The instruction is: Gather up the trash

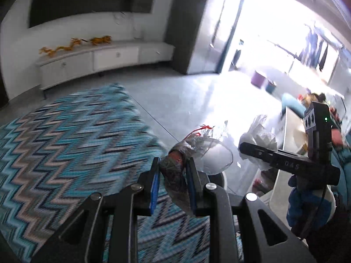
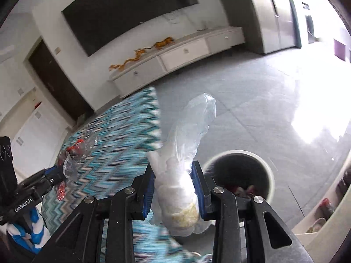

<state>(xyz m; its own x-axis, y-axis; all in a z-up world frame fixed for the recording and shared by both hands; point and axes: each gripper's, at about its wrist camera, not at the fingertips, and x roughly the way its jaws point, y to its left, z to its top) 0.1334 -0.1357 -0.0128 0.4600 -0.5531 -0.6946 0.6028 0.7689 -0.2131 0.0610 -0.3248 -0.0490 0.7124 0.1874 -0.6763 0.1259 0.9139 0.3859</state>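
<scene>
My left gripper (image 1: 172,171) is shut on a crumpled clear plastic wrapper with red bits (image 1: 186,151), held above the rug's edge; it also shows in the right wrist view (image 2: 72,160). My right gripper (image 2: 173,175) is shut on a white plastic bag wad (image 2: 179,175), which also shows in the left wrist view (image 1: 258,140). A round white trash bin (image 2: 271,175) with a dark inside stands on the floor just right of and below the right gripper. In the left wrist view the bin (image 1: 221,176) is mostly hidden behind the wrapper.
A blue zigzag rug (image 1: 65,142) covers the floor at left. A white low cabinet (image 1: 98,59) with orange dragon figures (image 1: 74,43) runs along the far wall. A pale table edge (image 2: 324,230) is at right. Bright glare lies on the grey tiles (image 2: 318,114).
</scene>
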